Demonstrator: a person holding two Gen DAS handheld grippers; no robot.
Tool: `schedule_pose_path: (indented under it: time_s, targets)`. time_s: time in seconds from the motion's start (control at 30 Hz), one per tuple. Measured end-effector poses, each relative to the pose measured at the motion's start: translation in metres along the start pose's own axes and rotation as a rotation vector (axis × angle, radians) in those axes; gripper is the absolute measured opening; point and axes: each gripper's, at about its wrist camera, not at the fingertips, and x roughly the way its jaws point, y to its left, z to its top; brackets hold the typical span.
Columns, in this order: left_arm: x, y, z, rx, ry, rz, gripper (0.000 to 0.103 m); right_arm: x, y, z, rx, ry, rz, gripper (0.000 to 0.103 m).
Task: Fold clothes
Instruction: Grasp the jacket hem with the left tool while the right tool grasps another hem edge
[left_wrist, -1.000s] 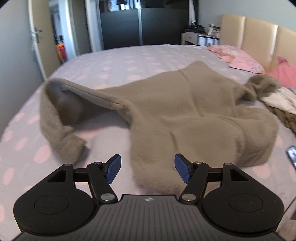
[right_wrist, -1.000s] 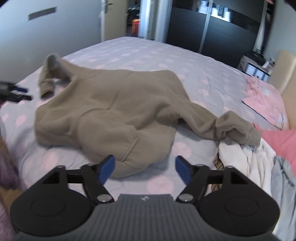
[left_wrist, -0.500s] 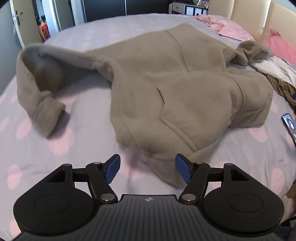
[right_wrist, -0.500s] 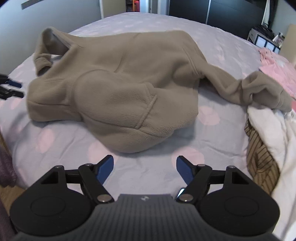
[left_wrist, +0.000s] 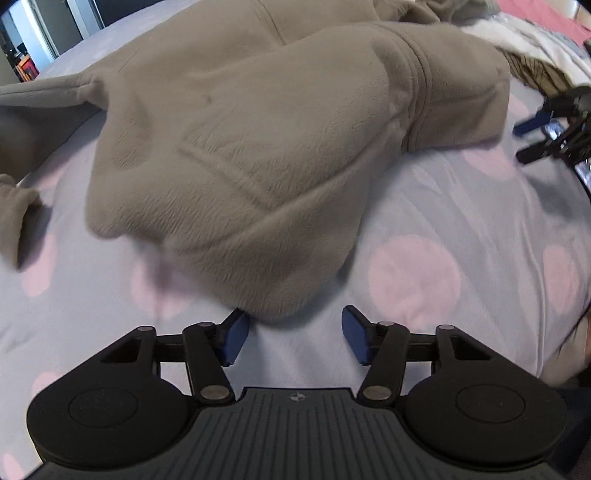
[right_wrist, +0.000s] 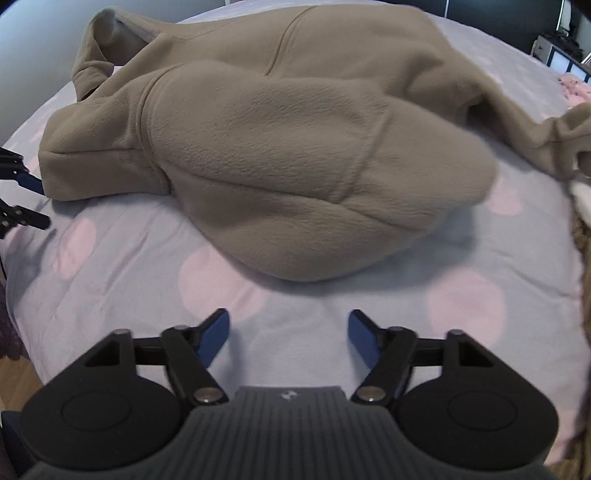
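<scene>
A beige fleece hoodie (left_wrist: 266, 140) lies spread on the lilac bedsheet with pink dots (left_wrist: 424, 229). My left gripper (left_wrist: 293, 338) hovers low at the hoodie's near hem. Its jaws are closing, and the hem's edge just reaches in between the blue pads (left_wrist: 234, 338) without being pressed. In the right wrist view the hoodie (right_wrist: 295, 147) bulges ahead of my right gripper (right_wrist: 288, 332), a short gap of sheet (right_wrist: 129, 258) away. Those jaws are closing too, with only sheet between them. Each gripper shows at the edge of the other's view: the right gripper (left_wrist: 546, 129), the left gripper (right_wrist: 22, 199).
A pile of white and striped clothes (left_wrist: 535, 55) lies to the right of the hoodie, with a pink garment (left_wrist: 546, 11) behind it. The bed's edge and wooden floor (right_wrist: 14, 373) show at the lower left. A doorway (left_wrist: 26, 55) stands beyond the bed.
Both grippers have sunk toward the bed and come close to the hoodie's near edge. The jaws of both stand narrower than before. The hoodie has not moved.
</scene>
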Motion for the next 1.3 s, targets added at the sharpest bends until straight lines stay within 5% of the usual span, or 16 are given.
schedule_pose_path:
  time_s: [0.17,0.57,0.93,1.13,1.3]
  targets:
    - [-0.003,0.009,0.013,-0.048,-0.077,-0.011,0.038,0.013,0.002,0.011,0.018,-0.046,-0.008,0.037]
    - [-0.057,0.06,0.072,-0.216,-0.414,0.06,0.034,-0.03,0.002,0.085,-0.02,-0.356,-0.135,0.036]
    - [-0.037,0.096,0.157,-0.243,-0.402,0.174,0.034,-0.021,-0.037,0.171,0.067,-0.363,-0.205,0.036]
    - [-0.031,0.123,0.169,-0.341,-0.398,0.246,0.034,-0.017,-0.066,0.193,0.15,-0.363,-0.279,0.043]
    - [-0.025,0.133,0.165,-0.329,-0.378,0.295,0.051,-0.011,-0.083,0.194,0.168,-0.36,-0.258,0.042]
